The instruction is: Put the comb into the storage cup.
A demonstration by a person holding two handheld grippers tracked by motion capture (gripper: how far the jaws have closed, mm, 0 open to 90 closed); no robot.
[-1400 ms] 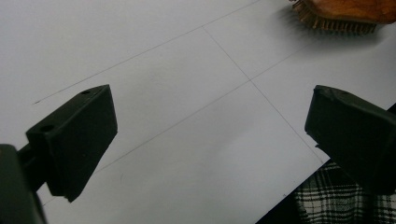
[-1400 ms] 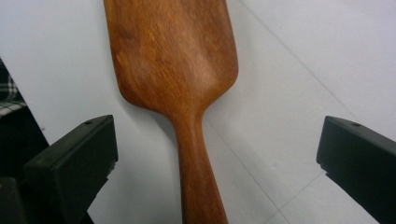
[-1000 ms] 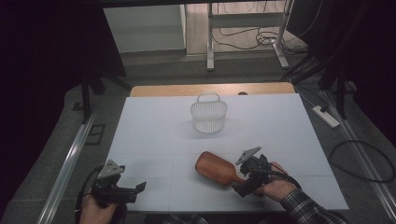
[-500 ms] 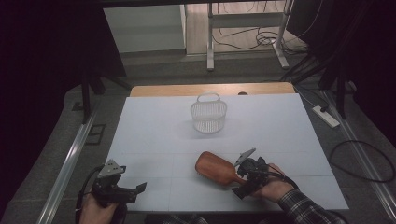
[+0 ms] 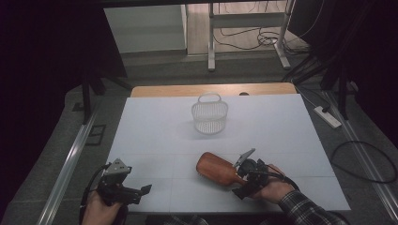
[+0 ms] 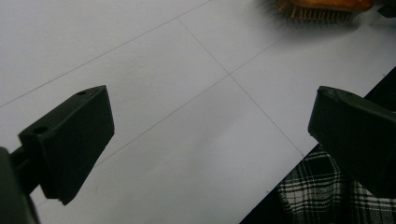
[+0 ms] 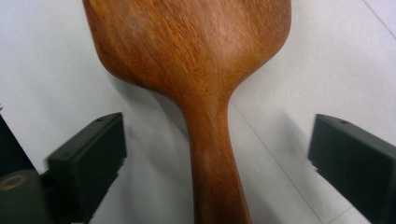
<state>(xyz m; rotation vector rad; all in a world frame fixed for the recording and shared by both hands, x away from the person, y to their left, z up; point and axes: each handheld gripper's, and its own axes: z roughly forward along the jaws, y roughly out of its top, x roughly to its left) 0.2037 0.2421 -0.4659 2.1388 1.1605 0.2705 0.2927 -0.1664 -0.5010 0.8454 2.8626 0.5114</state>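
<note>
The white table (image 5: 155, 126) lay broad before me, bare across most of its sheet, which left room to work. At twelve o'clock from my hands stood the white mesh basket (image 5: 210, 115), upright with its handle up, well apart from everything else; I judged it the likely place for the brush. The wooden hairbrush (image 5: 217, 169) lay bristles down at about five o'clock of the table's middle, its handle pointing toward me so that I could take it by the narrow part. My right gripper (image 7: 217, 154) had its jaws wide apart on either side of that handle, clear of the wood and gripping nothing. My left gripper (image 6: 205, 135) hung open and empty over the near edge at seven o'clock, out of the way.
</note>
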